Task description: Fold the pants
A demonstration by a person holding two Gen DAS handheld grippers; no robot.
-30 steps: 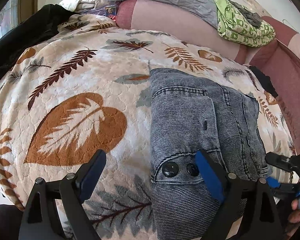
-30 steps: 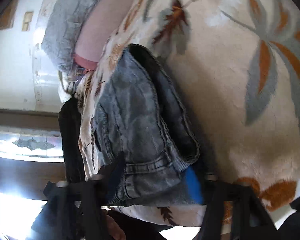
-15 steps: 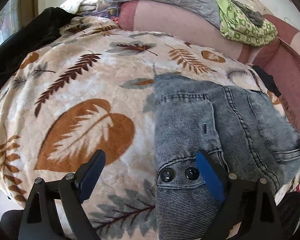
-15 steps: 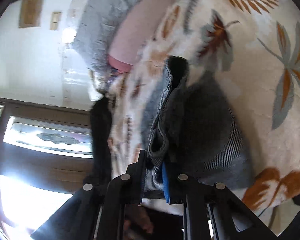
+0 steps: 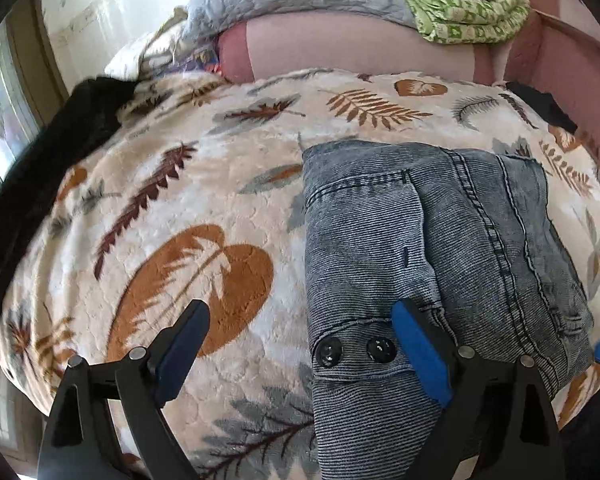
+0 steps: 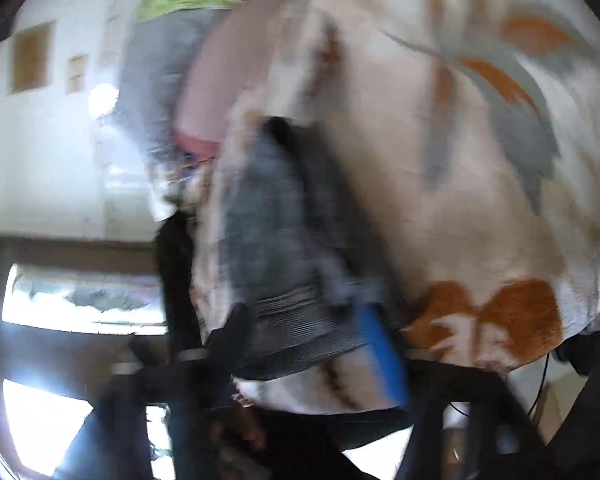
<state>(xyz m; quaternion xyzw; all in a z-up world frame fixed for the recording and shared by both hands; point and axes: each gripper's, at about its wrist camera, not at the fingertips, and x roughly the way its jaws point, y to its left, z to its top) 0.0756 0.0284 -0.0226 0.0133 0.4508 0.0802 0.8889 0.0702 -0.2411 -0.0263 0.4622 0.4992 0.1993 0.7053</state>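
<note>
- Grey denim pants (image 5: 428, 248) lie folded in a thick bundle on the leaf-print blanket (image 5: 172, 208), two dark buttons facing up
- Left gripper (image 5: 300, 344) hovers over the near edge, fingers wide apart, nothing between them
- Right gripper (image 6: 304, 344), in a blurred view, has just been opening; its fingers stand apart with the pants' edge loose between them

Faded blue-grey ribbed pants (image 5: 420, 248) with two black buttons (image 5: 354, 350); cream blanket (image 5: 160, 208) printed with rust, brown and grey leaves; green-and-white patterned cloth (image 5: 468, 12); blue-padded black grippers.
</note>
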